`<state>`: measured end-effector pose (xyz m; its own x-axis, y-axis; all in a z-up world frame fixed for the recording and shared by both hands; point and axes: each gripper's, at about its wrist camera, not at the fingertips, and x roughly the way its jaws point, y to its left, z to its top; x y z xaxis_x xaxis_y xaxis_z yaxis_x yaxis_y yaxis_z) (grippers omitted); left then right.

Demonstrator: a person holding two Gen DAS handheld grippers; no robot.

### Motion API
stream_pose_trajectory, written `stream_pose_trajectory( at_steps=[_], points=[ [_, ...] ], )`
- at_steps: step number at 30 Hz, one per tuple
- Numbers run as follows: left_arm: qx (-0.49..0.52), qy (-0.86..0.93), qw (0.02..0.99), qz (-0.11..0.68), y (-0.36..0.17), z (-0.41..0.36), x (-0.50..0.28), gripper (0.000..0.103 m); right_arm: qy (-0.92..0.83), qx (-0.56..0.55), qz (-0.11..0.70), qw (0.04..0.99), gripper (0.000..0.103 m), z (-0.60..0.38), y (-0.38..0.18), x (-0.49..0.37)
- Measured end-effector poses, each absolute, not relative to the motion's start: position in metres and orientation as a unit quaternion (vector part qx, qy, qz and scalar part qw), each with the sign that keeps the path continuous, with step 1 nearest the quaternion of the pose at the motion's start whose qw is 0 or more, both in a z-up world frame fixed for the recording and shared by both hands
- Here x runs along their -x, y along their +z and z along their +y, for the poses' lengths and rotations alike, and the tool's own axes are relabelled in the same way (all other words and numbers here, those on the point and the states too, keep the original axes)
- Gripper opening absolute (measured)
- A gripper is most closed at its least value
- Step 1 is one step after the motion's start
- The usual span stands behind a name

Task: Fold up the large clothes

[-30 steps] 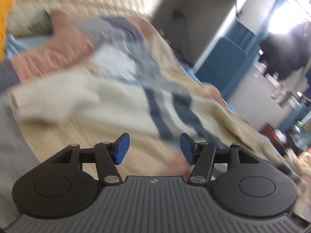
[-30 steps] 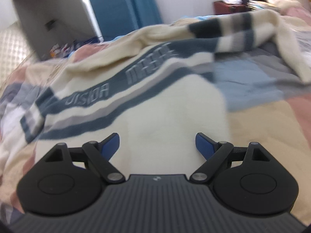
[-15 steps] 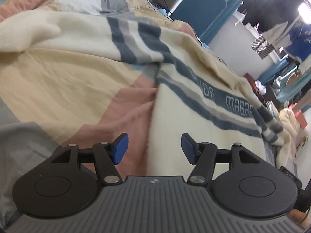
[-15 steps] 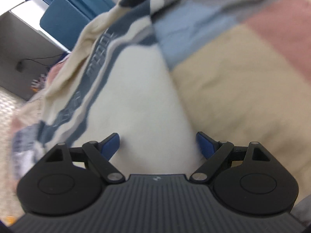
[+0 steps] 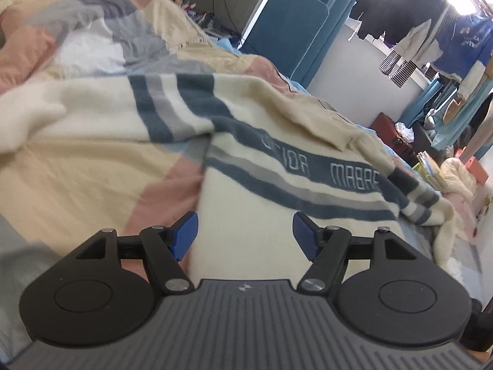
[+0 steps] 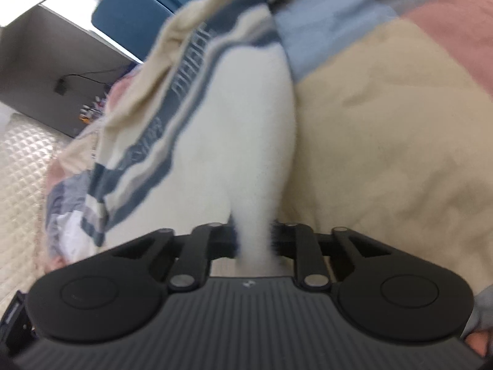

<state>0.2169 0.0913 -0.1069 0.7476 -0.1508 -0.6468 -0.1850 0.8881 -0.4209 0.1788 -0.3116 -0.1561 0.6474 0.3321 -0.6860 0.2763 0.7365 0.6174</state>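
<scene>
A cream sweater [image 5: 101, 114] banded in blue and grey stripes, with lettering woven into one band, lies spread across a bed covered by a patchwork quilt [image 5: 80, 166] of beige, pink, grey and pale blue. In the left wrist view the garment fills the middle of the frame, one sleeve reaching toward the left edge and its body running down to the lower centre. The left tongs [image 5: 245, 234] stand wide at the bottom of that frame, their jaws having just been opening; the blue pads [image 5: 185, 231] hover over the sweater's cream edge without pressing on it. In the right wrist view the right tongs [image 6: 254, 240] have just closed and pinch a bunched fold of the sweater [image 6: 240, 141] at lower centre, the cloth rising in a narrow cream column toward the top of the frame. A blue padded chair [image 5: 292, 27] stands beyond the bed at upper centre, and clothes [image 5: 425, 27] hang before a bright window at upper right.
</scene>
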Motion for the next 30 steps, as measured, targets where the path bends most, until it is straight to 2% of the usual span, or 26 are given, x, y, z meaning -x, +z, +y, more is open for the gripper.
stream_pose_trajectory(
  at_steps=[7, 16, 19, 20, 22, 23, 26, 30],
  points=[
    [0.294, 0.02, 0.865, 0.406, -0.132, 0.087, -0.208, 0.073, 0.026, -0.36, 0.373, 0.855, 0.015, -0.321, -0.128, -0.175],
    [0.362, 0.002, 0.806, 0.469, -0.195, 0.082, -0.204, 0.072, 0.01, -0.373, 0.394, 0.84, 0.015, -0.328, -0.141, -0.171],
    [0.344, 0.002, 0.813, 0.469, -0.2, 0.073, -0.203, 0.072, 0.015, -0.352, 0.398, 0.847, 0.016, -0.322, -0.142, -0.169],
    [0.338, 0.002, 0.816, 0.468, -0.201, 0.07, -0.203, 0.069, 0.015, -0.35, 0.401, 0.846, 0.017, -0.321, -0.144, -0.17],
    [0.333, 0.001, 0.823, 0.461, -0.198, 0.07, -0.204, 0.041, 0.015, -0.346, 0.404, 0.846, 0.016, -0.32, -0.145, -0.17],
    [0.33, 0.002, 0.825, 0.458, -0.196, 0.071, -0.204, 0.02, 0.02, -0.34, 0.404, 0.849, 0.016, -0.319, -0.143, -0.171],
    [0.337, -0.006, 0.833, 0.438, -0.185, 0.078, -0.197, 0.016, 0.028, -0.305, 0.397, 0.865, 0.015, -0.311, -0.131, -0.168],
    [0.321, -0.015, 0.856, 0.406, -0.149, 0.089, -0.182, 0.015, 0.04, -0.29, 0.394, 0.871, 0.014, -0.305, -0.114, -0.157]
  ],
)
